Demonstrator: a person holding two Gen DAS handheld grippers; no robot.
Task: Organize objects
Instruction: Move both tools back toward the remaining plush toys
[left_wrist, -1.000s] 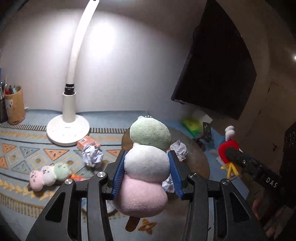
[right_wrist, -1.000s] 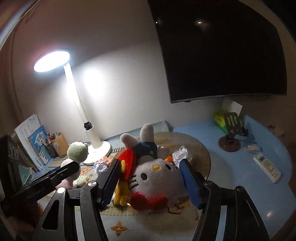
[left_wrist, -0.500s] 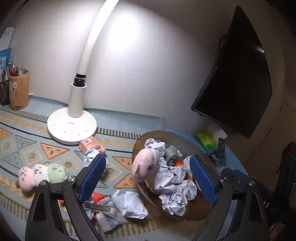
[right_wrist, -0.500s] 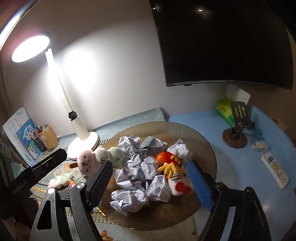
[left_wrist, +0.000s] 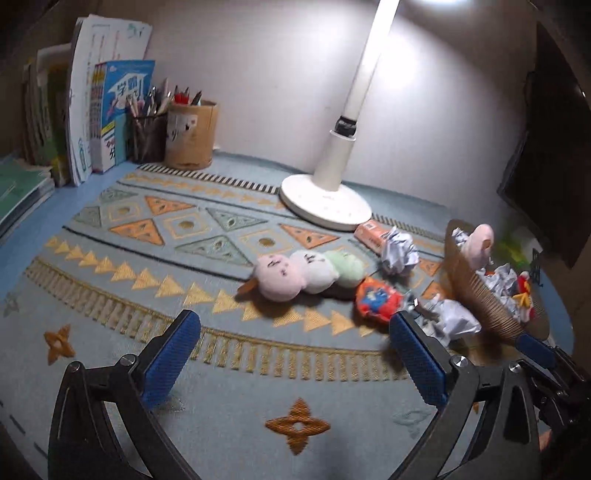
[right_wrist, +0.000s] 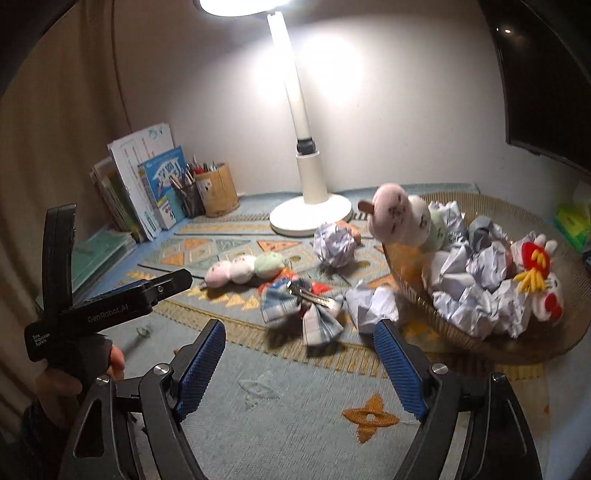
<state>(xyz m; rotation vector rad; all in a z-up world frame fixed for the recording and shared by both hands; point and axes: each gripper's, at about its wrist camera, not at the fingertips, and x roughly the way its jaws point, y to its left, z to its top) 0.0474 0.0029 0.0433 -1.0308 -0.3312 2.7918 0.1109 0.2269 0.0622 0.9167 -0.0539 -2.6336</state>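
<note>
Over the patterned rug my left gripper (left_wrist: 295, 325) has its jaws opening wide with nothing between them. Just beyond it lie a pink, white and green dumpling plush (left_wrist: 308, 273), a red and blue toy (left_wrist: 376, 299) and two crumpled paper balls (left_wrist: 399, 251). My right gripper (right_wrist: 299, 330) is open and empty, and points at a plaid cloth bow with keys (right_wrist: 303, 306). At the right a woven basket (right_wrist: 461, 339) holds several paper balls, a second dumpling plush (right_wrist: 402, 219) leaning on its rim, and a white cat plush (right_wrist: 543, 284).
A white desk lamp (left_wrist: 325, 199) stands at the back of the rug, an orange box (left_wrist: 371, 234) by its base. Pen cups (left_wrist: 190, 134) and upright books (left_wrist: 107, 110) fill the back left corner. A dark monitor (right_wrist: 546, 74) hangs at the right. A hand (right_wrist: 59, 384) holds the left gripper.
Both grippers opened and let go of their plush toys, which now lie in the basket. Both then swung left and down toward the rug.
</note>
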